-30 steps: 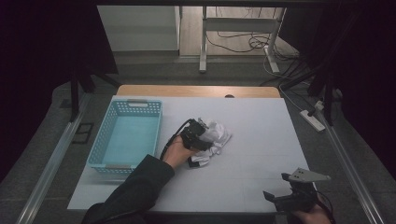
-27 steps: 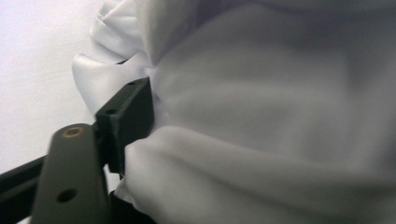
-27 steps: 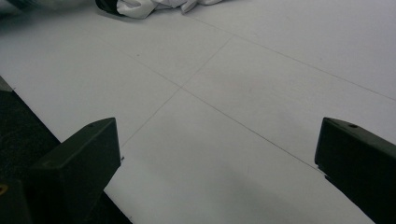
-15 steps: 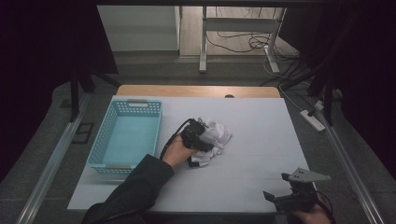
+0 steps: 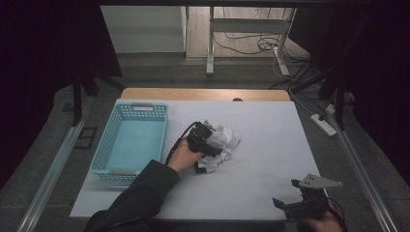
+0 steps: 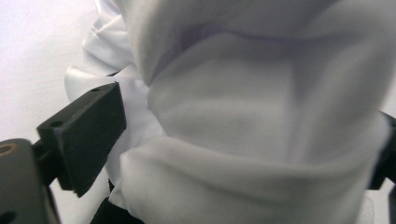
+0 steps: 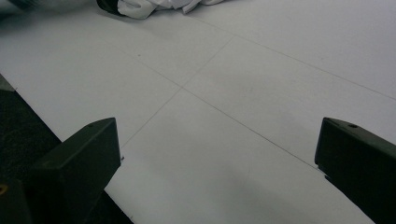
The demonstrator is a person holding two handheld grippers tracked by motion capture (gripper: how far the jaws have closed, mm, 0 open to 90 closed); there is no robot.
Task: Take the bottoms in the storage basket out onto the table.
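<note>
Left gripper [image 5: 209, 145] sits at the middle of the table [image 5: 270, 140], its jaws spread around the crumpled white cloth [image 5: 223, 140]; from its own camera we see the cloth [image 6: 261, 121] bulging between the two black jaws, which stand wide on either side of it, so we cannot tell whether they press it yet. We see the cloth bunched in a heap just right of the blue basket [image 5: 129, 140], which stands near the left edge. Our right gripper [image 5: 302, 205] rests at the near right corner, jaws well apart over bare table [image 7: 224, 93].
</note>
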